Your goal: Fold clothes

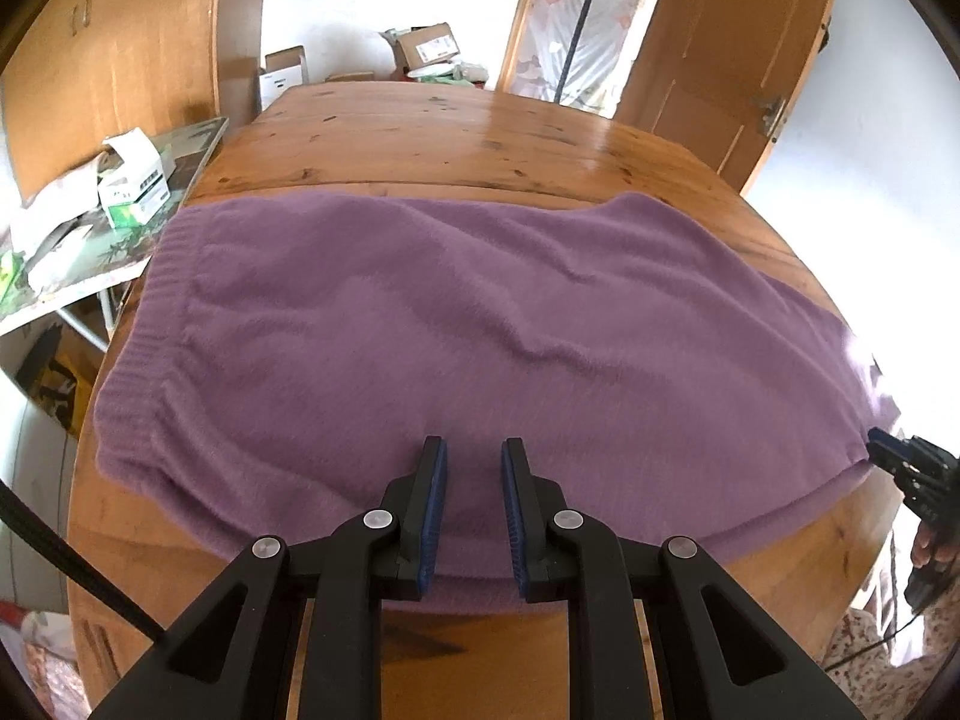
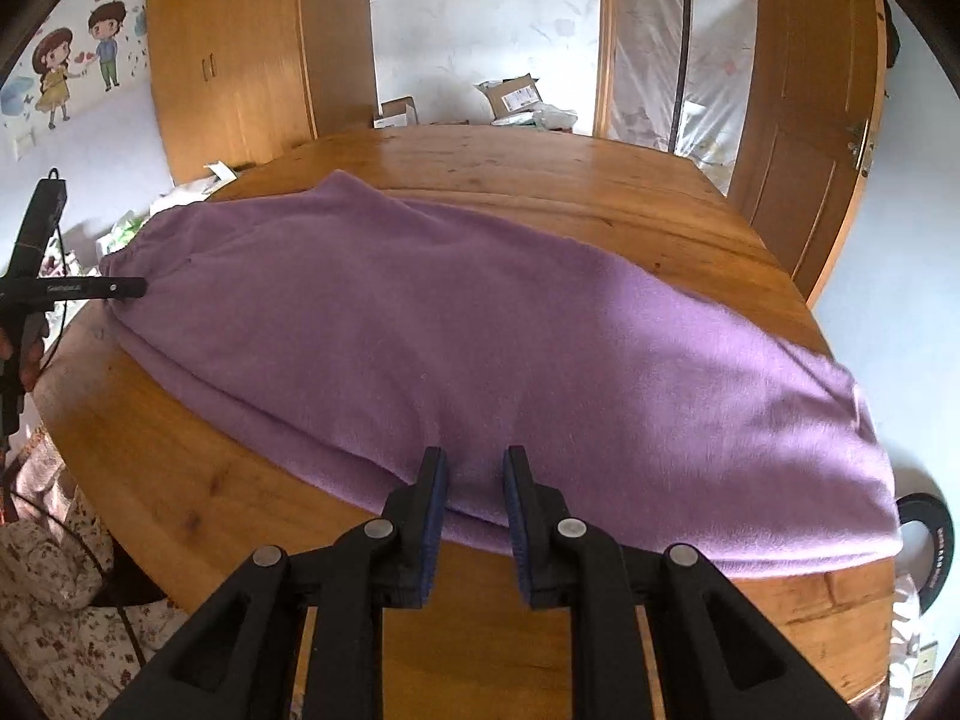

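Purple knit sweater (image 1: 456, 324) spread flat on the wooden worktop (image 1: 456, 132), long axis running left–right across both grippers, ribbed hem toward the left. Left gripper (image 1: 474, 456) and right gripper (image 2: 475, 465) each hover above the near long edge — jaws parted, holding nothing. The near edge lies directly ahead of both, so a fold away from the person seems the likely next move.

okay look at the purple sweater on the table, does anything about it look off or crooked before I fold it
Mostly fine. The purple sweater lies spread on the wooden table, but it is rumpled, with diagonal wrinkles across its middle, and its right end runs up to the table's edge. No damage or spills show.
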### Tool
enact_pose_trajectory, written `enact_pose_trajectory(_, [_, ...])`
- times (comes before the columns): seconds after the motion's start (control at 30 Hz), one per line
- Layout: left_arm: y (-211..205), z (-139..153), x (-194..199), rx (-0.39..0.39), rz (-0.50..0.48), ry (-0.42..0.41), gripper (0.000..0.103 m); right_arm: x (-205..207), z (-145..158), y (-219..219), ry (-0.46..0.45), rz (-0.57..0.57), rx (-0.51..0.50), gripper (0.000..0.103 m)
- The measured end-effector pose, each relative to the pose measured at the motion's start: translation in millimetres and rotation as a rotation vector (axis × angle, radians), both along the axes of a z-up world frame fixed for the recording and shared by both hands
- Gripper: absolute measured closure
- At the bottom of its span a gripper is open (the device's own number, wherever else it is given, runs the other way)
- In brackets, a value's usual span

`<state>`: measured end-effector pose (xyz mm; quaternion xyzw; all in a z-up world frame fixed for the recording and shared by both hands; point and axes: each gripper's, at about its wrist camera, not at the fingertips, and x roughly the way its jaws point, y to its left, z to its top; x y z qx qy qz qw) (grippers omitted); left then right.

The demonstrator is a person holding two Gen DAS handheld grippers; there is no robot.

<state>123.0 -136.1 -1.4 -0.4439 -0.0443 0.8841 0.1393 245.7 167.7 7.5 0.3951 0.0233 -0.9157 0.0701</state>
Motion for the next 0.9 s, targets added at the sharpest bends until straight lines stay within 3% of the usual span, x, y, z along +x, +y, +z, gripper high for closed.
enact_pose_trajectory(0.1, [-4, 1, 6, -0.001, 0.012, 0.006, 0.084, -15, 13, -18, 0.046, 0.052, -0.039, 0.083])
enact_pose_trajectory(0.23, [-12, 1, 12, 0.012, 0.030, 0.013, 0.084, -34, 6, -44, 0.062, 0.110, -0.041, 0.083])
enact_pose_trajectory(0.37, [-21, -2, 22, 0.010, 0.054, 0.015, 0.084, -33, -13, -54, 0.027, 0.105, -0.049, 0.083])
enact_pose_trajectory(0.57, [-37, 0, 28, 0.017, 0.101, 0.019, 0.084, -29, -11, -57, 0.016, 0.100, -0.043, 0.083])
enact_pose_trajectory(0.7, [-49, 1, 32, 0.034, 0.130, 0.025, 0.084, -38, 2, -81, 0.051, 0.165, -0.056, 0.082])
enact_pose_trajectory(0.9, [-68, -4, 33, 0.030, 0.198, 0.003, 0.084, -53, -2, -130, 0.035, 0.281, -0.061, 0.079])
